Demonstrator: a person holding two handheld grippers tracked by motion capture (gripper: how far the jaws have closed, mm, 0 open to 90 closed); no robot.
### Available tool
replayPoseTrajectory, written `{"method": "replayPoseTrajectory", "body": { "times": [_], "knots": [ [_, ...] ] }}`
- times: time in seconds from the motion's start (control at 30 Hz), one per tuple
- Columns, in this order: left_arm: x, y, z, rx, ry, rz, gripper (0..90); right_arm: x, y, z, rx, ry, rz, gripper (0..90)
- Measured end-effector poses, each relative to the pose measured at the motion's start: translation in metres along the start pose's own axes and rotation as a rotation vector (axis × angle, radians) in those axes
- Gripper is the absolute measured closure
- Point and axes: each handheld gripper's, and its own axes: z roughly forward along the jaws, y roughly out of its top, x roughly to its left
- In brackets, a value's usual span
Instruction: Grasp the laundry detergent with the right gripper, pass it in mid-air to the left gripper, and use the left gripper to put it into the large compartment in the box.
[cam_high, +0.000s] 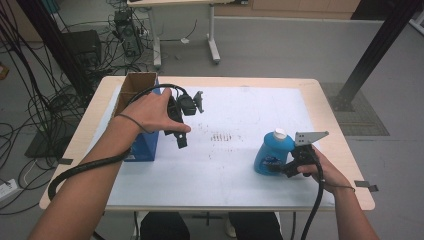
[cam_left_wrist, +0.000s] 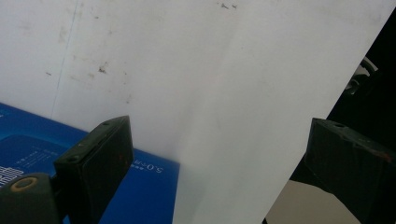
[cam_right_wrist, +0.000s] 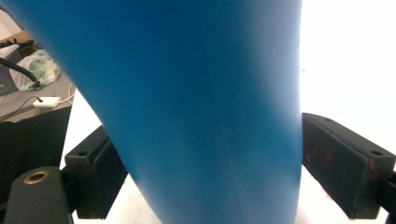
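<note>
On the light wooden desk (cam_high: 330, 107) lies a big white sheet with small dark marks near its middle. Around the desk is a grey floor with many black cables and another table's legs. Near the desk's left edge stands one open brown cardboard box (cam_high: 134, 90) with blue sides; I cannot see inside it. One blue plastic bottle with a white cap (cam_high: 272, 151) stands near the right front corner. One left gripper (cam_high: 182, 112) hangs beside the box, jaws wide with nothing between them. One right gripper (cam_high: 286, 169) has the bottle between its jaws; they look right against its sides, but I cannot tell if they squeeze.
</note>
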Motion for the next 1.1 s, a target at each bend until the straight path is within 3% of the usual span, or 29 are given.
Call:
{"method": "replayPoseTrajectory", "body": {
  "times": [0.43, 0.8, 1.1],
  "knots": [
    [-0.0006, -0.0011, -0.0011, 0.003, 0.002, 0.0, 8.5, 0.0036, -0.0001, 0.0011, -0.01, -0.017, -0.05, 21.5],
    [-0.0011, -0.0006, -0.0017, 0.005, 0.005, 0.008, 8.6, 0.0001, 0.0014, -0.0002, -0.007, 0.022, -0.082, 35.6],
    [-0.0022, -0.0006, -0.0006, 0.002, 0.004, 0.005, 8.7, 0.0023, 0.001, -0.0007, -0.008, 0.015, -0.105, 36.9]
  ]
}}
